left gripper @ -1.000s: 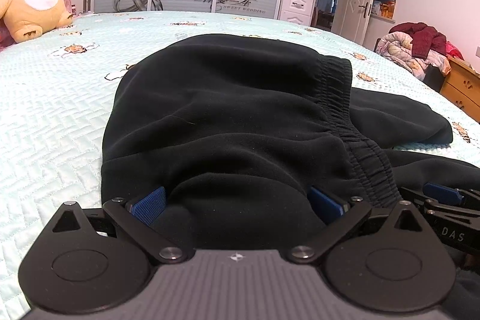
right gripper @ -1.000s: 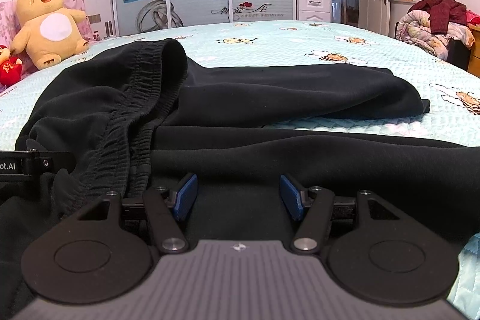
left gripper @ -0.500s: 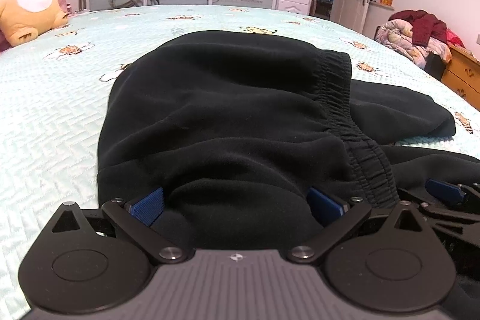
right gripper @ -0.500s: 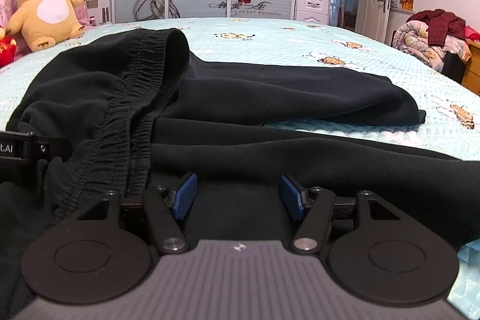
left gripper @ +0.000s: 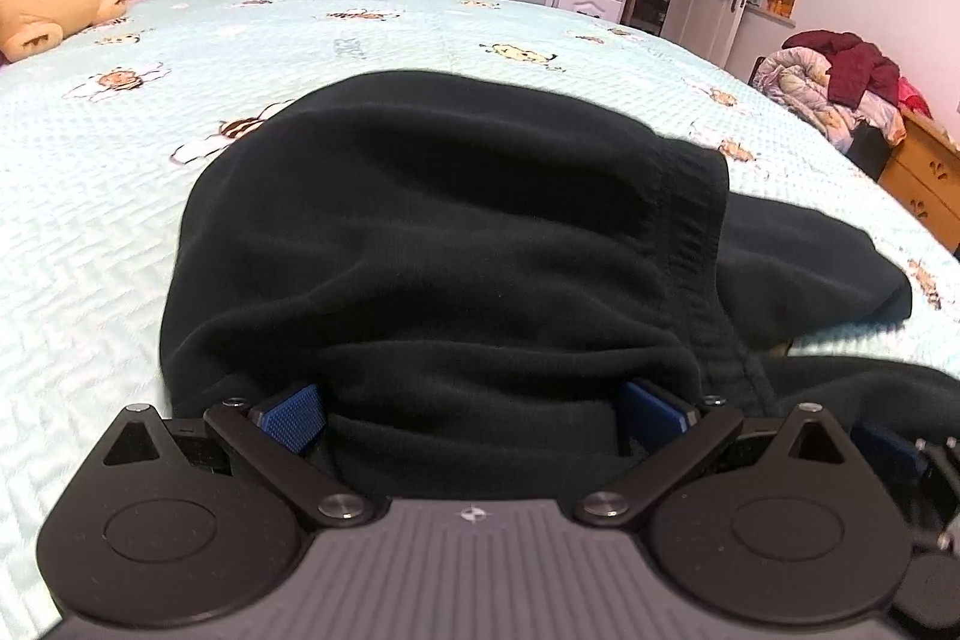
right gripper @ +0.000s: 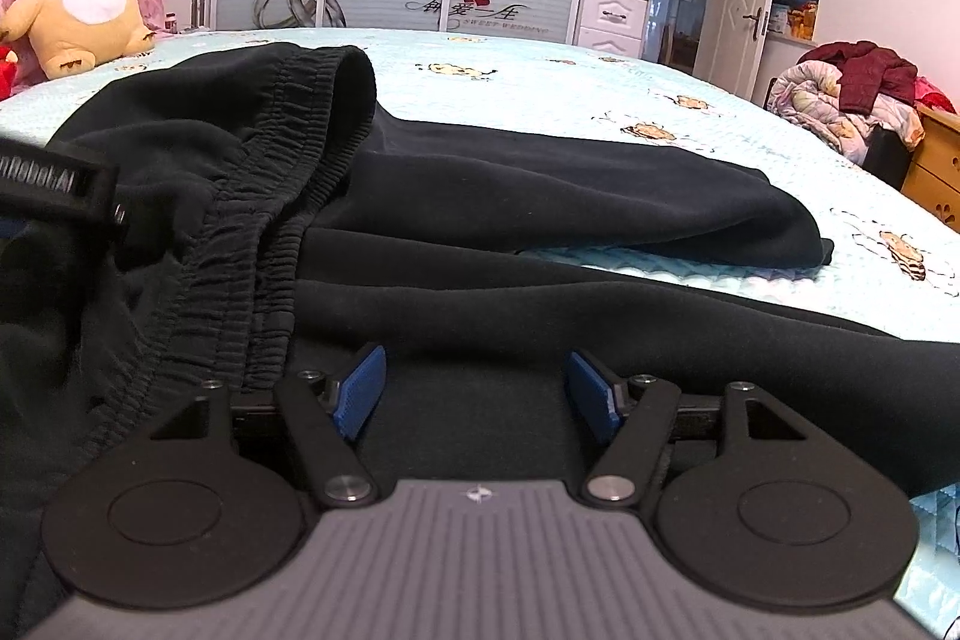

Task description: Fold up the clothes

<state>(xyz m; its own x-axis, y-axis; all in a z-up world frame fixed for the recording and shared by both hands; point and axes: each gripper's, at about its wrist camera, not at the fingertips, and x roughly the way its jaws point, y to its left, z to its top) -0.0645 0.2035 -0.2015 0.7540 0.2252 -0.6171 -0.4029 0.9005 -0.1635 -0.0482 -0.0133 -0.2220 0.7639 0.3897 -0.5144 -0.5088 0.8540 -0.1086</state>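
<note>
Garment: black trousers [right gripper: 540, 292] with an elastic waistband [right gripper: 282, 196] lie on the bed [left gripper: 420, 34], waist end near both grippers, legs running off to the right.
Waist end: bunched and humped up rather than flat, as the left wrist view shows it; the waistband ridge stands tall there.
Legs: two dark lengths lie roughly side by side across the quilt, the farther one ending in a rounded cuff; neither looks folded back over itself.
Left gripper [left gripper: 474, 415]: jaws spread wide with a thick roll of cloth filling the space between the blue pads; whether they squeeze it I cannot tell.
Right gripper [right gripper: 477, 394]: jaws have just been widening; they stand apart over flat cloth, pads pressing on nothing, so released.
Progress: early, by my reading. No neat fold is visible yet.
Left to do: flatten the waist, lay leg on leg, then fold lengthwise into a compact stack.
</note>
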